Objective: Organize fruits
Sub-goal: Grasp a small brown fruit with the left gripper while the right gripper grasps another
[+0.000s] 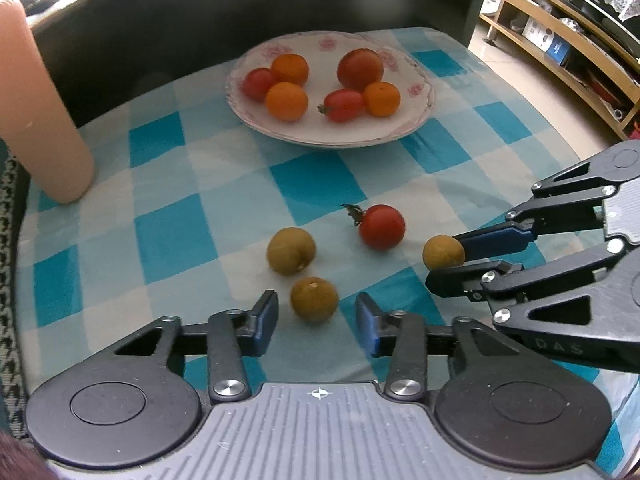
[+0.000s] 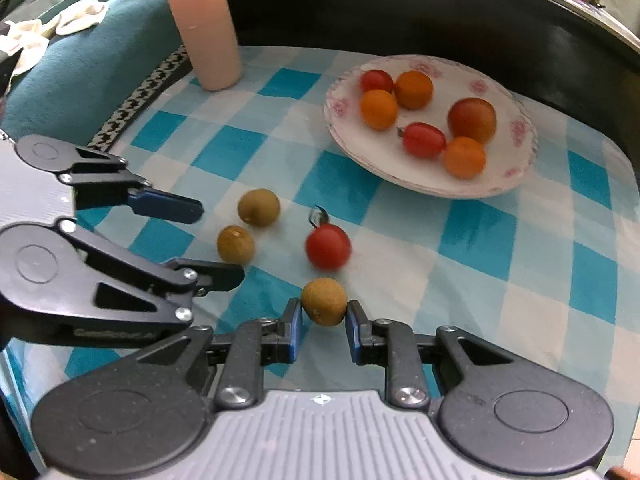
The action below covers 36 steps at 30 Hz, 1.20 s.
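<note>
Left wrist view: the letters "DAS" are showing on the right gripper [image 1: 444, 266], which is clamping a brown fruit [image 1: 443, 253] on the checked cloth [image 1: 224, 184]. The shelf items at the upper right are too small to read. The left gripper [image 1: 317, 322] is standing released around a second brown fruit [image 1: 314, 299], pads clear.

Right wrist view: raised lettering on the left gripper [image 2: 222, 242] is blurring out. The plate [image 2: 400, 172] is holding six fruits; a tomato [image 2: 328, 246] is lying near.
</note>
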Available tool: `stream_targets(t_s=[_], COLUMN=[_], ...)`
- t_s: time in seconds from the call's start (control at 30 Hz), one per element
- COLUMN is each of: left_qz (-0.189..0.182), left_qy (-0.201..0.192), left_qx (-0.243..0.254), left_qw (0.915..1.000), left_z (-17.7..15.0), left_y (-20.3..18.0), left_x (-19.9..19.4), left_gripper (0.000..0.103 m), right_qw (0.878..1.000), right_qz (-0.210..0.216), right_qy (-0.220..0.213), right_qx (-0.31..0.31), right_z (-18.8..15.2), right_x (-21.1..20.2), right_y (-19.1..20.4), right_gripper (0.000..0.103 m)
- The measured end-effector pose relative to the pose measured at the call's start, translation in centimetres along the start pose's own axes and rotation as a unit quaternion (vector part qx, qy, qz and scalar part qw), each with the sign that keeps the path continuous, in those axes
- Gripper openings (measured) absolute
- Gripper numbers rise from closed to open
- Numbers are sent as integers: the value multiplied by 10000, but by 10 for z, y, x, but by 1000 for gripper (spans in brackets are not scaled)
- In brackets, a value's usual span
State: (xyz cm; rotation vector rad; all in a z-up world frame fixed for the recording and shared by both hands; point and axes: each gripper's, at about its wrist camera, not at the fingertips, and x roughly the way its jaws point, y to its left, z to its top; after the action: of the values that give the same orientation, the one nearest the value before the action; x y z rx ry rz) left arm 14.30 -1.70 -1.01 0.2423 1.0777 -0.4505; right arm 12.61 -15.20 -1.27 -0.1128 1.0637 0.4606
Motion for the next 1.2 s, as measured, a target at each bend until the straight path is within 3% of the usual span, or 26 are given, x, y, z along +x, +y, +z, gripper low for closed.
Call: stream_targets(t_s=[0.3, 0.33, 0.37, 1.2], left_qz=[125, 146, 133, 30], left_qy=[10, -17, -37, -326], left_qx=[-99, -98, -104, -32], left_qw=[9999, 9998, 9999, 9995], left_z=[2, 2, 2, 18], left_y=[-3, -3, -3, -12], left_x=[4, 3, 3, -16], left_gripper=[43, 34, 33, 33], right_qw=[9998, 9998, 9998, 9988], right_qz=[-83, -92, -98, -180], right_qy=[-13, -14, -16, -365], right_qx=[171, 178, 179, 280], right_z=[-6, -6, -6, 5], right_x=[-6, -6, -6, -21], right_y=[-15, -15, -16, -18], right_gripper=[39, 39, 39, 39])
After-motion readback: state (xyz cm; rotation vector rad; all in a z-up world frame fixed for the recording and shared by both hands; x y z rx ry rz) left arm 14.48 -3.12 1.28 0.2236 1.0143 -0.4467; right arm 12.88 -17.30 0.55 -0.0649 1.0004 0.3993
